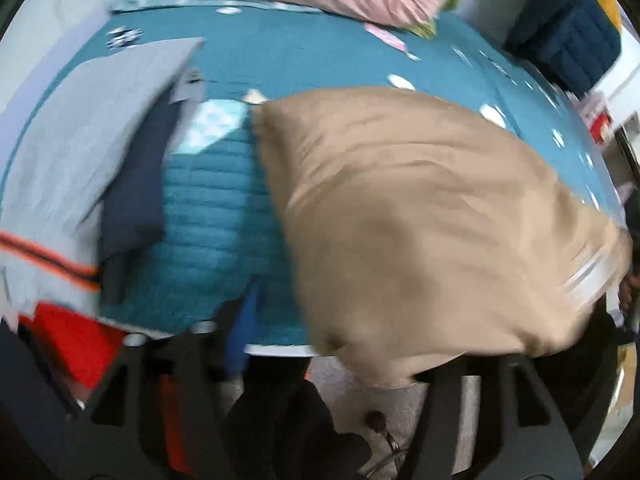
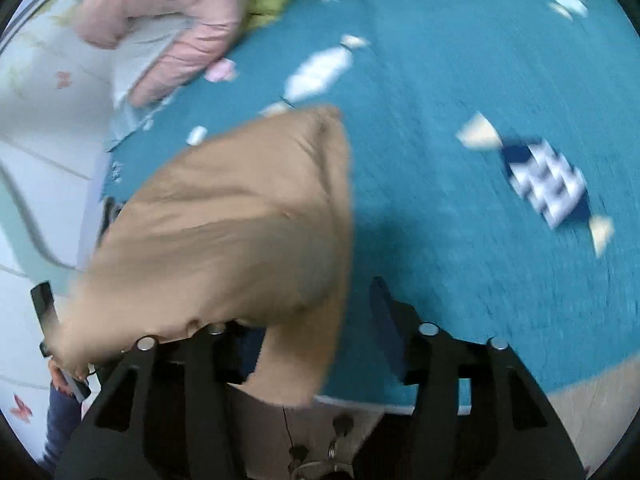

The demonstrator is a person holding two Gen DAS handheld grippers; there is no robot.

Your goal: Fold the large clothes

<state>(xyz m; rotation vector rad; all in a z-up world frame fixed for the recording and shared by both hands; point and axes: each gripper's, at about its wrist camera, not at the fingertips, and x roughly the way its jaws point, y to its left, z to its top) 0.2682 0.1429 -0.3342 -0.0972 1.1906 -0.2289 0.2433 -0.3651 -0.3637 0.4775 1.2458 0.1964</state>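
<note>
Left wrist view close above bed edge, right wrist view likewise, both sharing tan garment [image 1: 432,216] [image 2: 240,232], teal bedspread [image 1: 320,56] [image 2: 460,80]

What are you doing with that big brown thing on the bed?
A person with tongs in each hand is folding clothes on a teal bedspread. A tan garment hangs lifted above the bed, near both tongs. The pictures are blurry, so whether either pair grips it is unclear. A teal quilted jacket and a grey piece lie beside it.
</note>
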